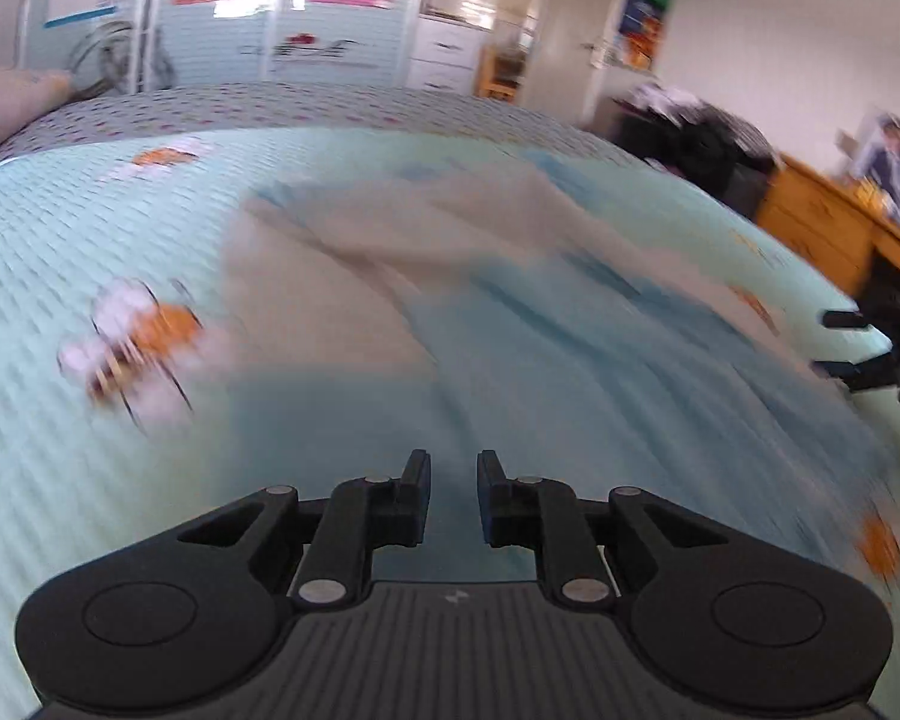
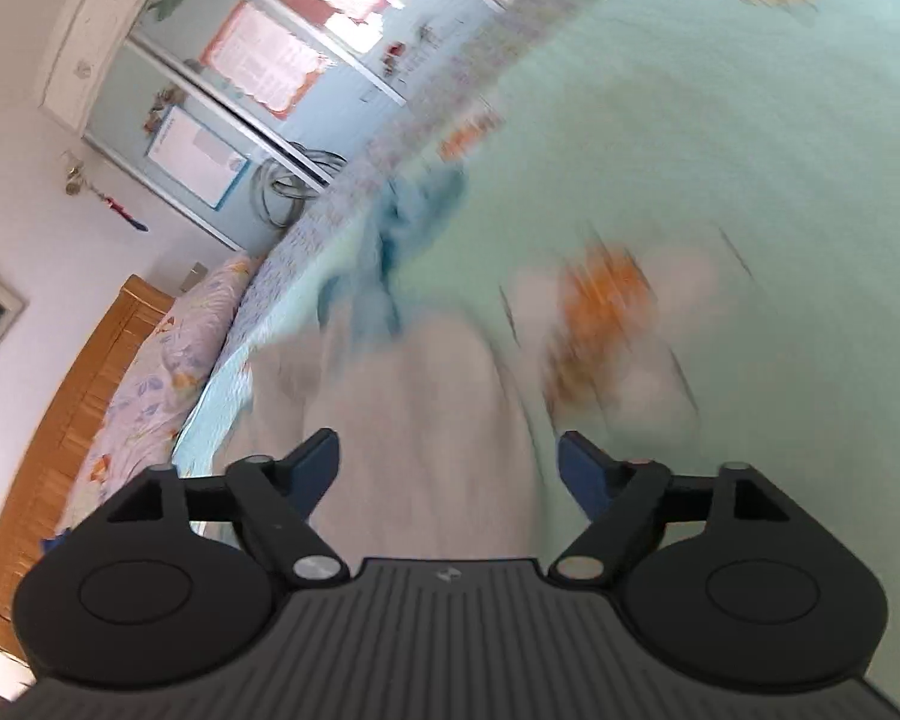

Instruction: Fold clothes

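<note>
A beige and blue garment lies crumpled on the bed, blurred in both views. Its beige part spreads ahead of my left gripper, and its blue part runs toward the fingers. The left jaws stand a narrow gap apart with nothing between them. My right gripper is wide open just above the beige cloth, not gripping it. The garment's blue cloth bunches further off. The right gripper also shows at the right edge of the left wrist view.
The bed has a pale teal sheet with orange and white prints. A floral pillow lies against a wooden headboard. Sliding wardrobe doors stand beyond the bed. A wooden desk and a dark pile are at the right.
</note>
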### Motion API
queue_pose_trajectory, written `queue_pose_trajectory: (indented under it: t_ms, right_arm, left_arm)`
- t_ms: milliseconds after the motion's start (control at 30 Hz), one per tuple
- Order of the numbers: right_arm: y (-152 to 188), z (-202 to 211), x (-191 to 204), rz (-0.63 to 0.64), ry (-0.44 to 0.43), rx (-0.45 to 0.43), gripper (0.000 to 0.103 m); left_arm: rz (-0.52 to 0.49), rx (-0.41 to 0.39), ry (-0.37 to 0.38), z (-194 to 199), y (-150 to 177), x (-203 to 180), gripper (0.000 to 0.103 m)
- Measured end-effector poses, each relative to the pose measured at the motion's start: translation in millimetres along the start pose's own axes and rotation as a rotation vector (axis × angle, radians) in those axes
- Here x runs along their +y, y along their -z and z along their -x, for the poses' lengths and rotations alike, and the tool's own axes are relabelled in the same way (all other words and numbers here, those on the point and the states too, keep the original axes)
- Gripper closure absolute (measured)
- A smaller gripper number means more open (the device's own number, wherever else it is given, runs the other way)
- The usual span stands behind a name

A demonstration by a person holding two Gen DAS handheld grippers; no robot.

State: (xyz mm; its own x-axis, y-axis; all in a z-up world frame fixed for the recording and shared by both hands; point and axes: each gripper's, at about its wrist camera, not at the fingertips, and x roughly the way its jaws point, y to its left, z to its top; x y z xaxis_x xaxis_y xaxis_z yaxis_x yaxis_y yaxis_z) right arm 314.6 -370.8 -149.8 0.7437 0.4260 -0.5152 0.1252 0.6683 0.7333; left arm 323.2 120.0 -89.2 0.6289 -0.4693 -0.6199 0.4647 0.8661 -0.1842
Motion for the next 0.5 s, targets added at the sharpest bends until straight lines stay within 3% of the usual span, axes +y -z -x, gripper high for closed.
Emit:
queue_pose_trajectory:
  t_ms: [100,200,267,333,467,500]
  right_arm:
    - [41.1,27.0,-2.0,0.015,-0.051,-0.060,0.020]
    - [55.6,23.8,-1.9,0.039,-0.058,-0.091,0.017]
    - [56.7,17.5,2.2,0.067,-0.054,-0.093,0.010]
    - [55.1,8.9,9.3,0.093,-0.055,-0.077,0.003]
    - [50.9,-5.7,17.3,0.129,-0.058,-0.060,0.005]
    - [48.3,-8.8,16.7,0.122,-0.069,-0.058,0.013]
  left_arm:
    - [0.002,-0.013,0.050,21.7,22.3,-31.5,0.080]
    - [0.020,-0.032,0.065,33.3,31.1,-48.2,0.068]
    - [0.049,-0.039,0.057,37.1,33.5,-55.3,0.062]
    - [0.092,-0.053,0.041,41.5,36.7,-58.8,0.039]
    - [0.185,-0.062,0.023,50.3,46.0,-59.0,0.028]
    - [0.202,-0.059,0.018,51.1,48.3,-58.8,0.026]
